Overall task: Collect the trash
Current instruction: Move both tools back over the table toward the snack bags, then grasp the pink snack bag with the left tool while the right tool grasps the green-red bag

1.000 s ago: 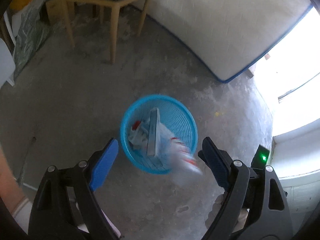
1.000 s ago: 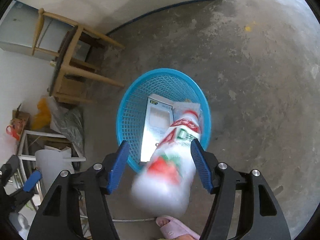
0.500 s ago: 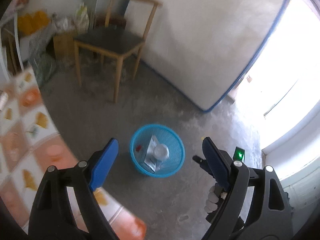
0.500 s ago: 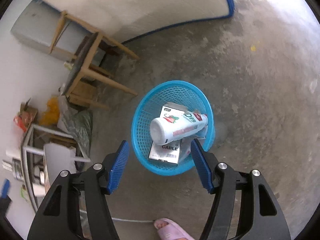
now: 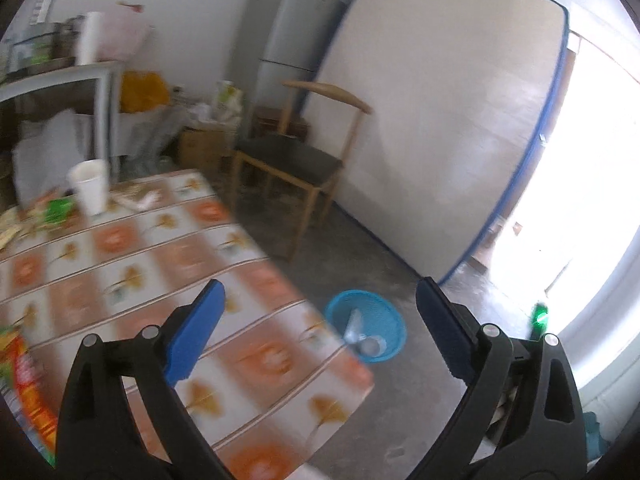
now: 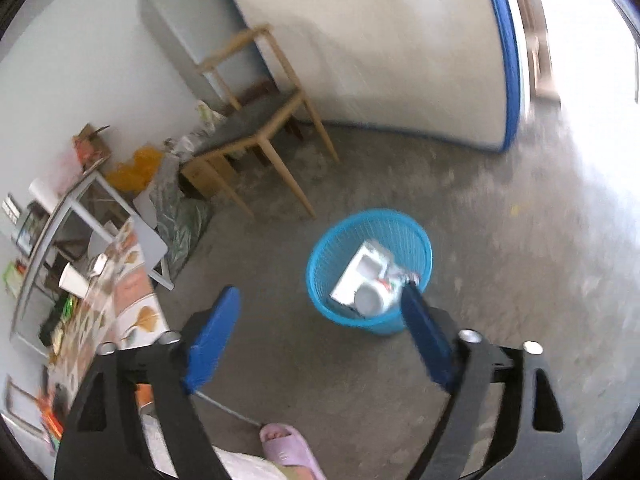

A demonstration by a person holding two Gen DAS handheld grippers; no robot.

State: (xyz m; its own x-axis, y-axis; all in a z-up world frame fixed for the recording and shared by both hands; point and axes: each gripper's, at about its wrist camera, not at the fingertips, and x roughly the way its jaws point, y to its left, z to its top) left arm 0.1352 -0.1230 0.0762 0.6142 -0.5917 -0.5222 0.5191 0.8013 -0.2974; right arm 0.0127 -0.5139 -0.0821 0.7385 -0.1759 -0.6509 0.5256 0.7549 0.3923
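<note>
A blue mesh wastebasket [image 6: 416,236] stands on the concrete floor and holds a white box [image 6: 362,266] and a white bottle [image 6: 370,300]. My right gripper [image 6: 320,334] hovers high above the floor beside it, jaws opening, with nothing between them. In the left wrist view the same wastebasket [image 5: 380,312] sits far below, past the table corner. My left gripper [image 5: 318,330] hangs over the patterned tablecloth [image 5: 120,248], jaws opening and empty. On the table's far side stand a white cup [image 5: 90,190] and a green wrapper [image 5: 58,208], and a red packet [image 5: 28,392] lies at the near left.
A wooden chair [image 5: 304,152] stands against a mattress [image 5: 440,112] leaning on the wall, a grey fridge [image 5: 292,28] behind it. Bags and boxes [image 5: 144,88] crowd the corner by a metal shelf [image 5: 56,76]. A foot in a pink slipper [image 6: 288,446] is near the basket.
The bottle left my right gripper and dropped into the basket. Both grippers rose and pulled back from the basket; the left one swung over the table. Both jaws stand wider.
</note>
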